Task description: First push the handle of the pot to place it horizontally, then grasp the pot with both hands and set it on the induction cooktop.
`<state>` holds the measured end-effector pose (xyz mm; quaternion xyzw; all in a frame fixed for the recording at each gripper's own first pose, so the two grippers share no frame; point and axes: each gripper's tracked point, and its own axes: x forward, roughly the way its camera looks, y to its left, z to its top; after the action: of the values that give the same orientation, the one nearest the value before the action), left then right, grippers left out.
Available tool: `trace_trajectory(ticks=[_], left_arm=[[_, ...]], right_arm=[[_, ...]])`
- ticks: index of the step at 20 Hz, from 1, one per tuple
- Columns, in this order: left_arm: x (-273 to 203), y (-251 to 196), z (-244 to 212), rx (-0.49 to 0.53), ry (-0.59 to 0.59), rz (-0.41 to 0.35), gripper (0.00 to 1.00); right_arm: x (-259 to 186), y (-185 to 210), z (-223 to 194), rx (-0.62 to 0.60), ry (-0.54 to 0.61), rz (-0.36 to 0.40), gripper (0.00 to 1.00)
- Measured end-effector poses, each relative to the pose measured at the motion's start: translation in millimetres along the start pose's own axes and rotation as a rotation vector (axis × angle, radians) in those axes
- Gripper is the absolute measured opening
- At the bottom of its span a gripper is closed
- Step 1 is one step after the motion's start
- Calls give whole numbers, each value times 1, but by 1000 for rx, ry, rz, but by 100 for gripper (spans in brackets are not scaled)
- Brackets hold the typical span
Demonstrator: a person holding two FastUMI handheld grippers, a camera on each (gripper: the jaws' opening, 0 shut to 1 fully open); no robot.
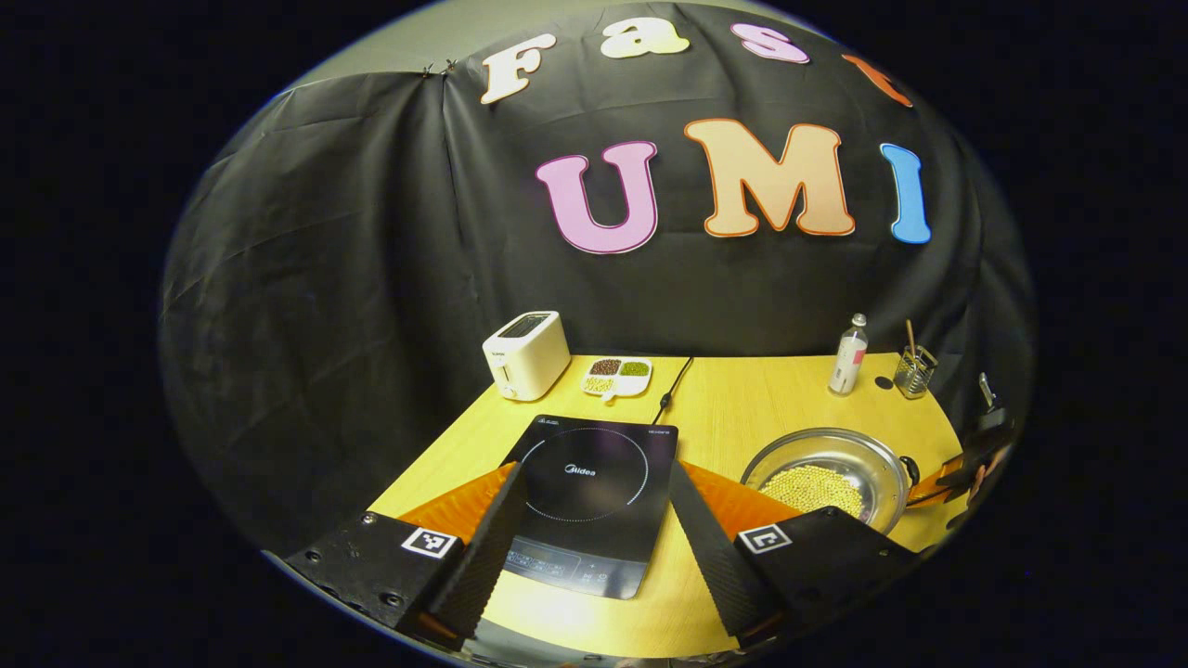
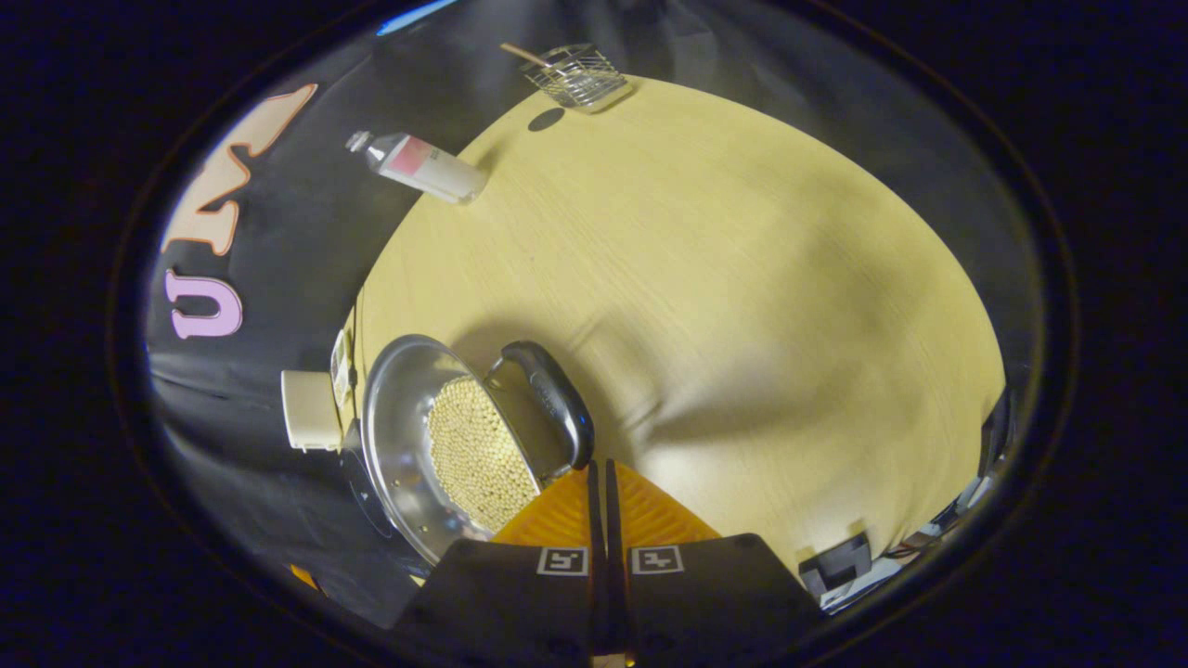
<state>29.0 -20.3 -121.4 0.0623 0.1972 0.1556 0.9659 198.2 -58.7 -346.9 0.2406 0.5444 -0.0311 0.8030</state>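
Steel pot (image 2: 436,445) beside closed right claw (image 2: 600,475)

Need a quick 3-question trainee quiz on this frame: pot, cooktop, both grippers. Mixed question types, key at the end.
1. True or false: the pot already sits on the induction cooktop.
2. Multiple choice: in the right gripper view, the right gripper has its fingers A) wide open around the pot's rim, B) closed together with the tips right by the pot handle, C) closed on the bottle.
3. Fill in: the left gripper is ___ and holds nothing.

Key:
1. False; the pot stands on the table, to the right of the cooktop in the left gripper view.
2. B.
3. open.
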Motion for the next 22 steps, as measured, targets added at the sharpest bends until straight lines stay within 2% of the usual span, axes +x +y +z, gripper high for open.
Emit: trace_trajectory(ticks=[4, 5, 6, 8, 11, 12, 13, 14, 15, 18, 22], left_arm=[[6, -10, 1, -6, 7, 3, 94], [8, -14, 0, -12, 10, 0, 94], [11, -19, -1, -19, 16, -7, 95], [18, -30, -7, -38, 39, -28, 95], [26, -47, -27, -62, 106, -91, 95], [29, -53, -35, -62, 136, -108, 95], [31, -59, -42, -65, 167, -128, 95], [35, -66, -48, -72, 194, -154, 95], [38, -73, -59, -79, 248, -179, 95], [47, -92, -93, -107, 430, -257, 94], [71, -106, -122, -145, 611, -308, 95]], right_arm=[[-10, -2, -6, -37, 43, 12, 3], [-10, -7, -10, -55, 57, 7, 15], [-13, -11, -10, -68, 67, 5, 3], [-24, -17, -7, -102, 74, 5, 22], [-38, -21, 2, -134, 60, 25, 71], [-42, -21, 7, -134, 52, 36, 75], [-46, -21, 14, -134, 41, 44, 97], [-48, -21, 22, -129, 28, 52, 98], [-51, -18, 30, -125, 14, 67, 93], [-48, -17, 50, -115, 9, 82, 93], [-40, -4, 69, -218, 16, 112, 92]])
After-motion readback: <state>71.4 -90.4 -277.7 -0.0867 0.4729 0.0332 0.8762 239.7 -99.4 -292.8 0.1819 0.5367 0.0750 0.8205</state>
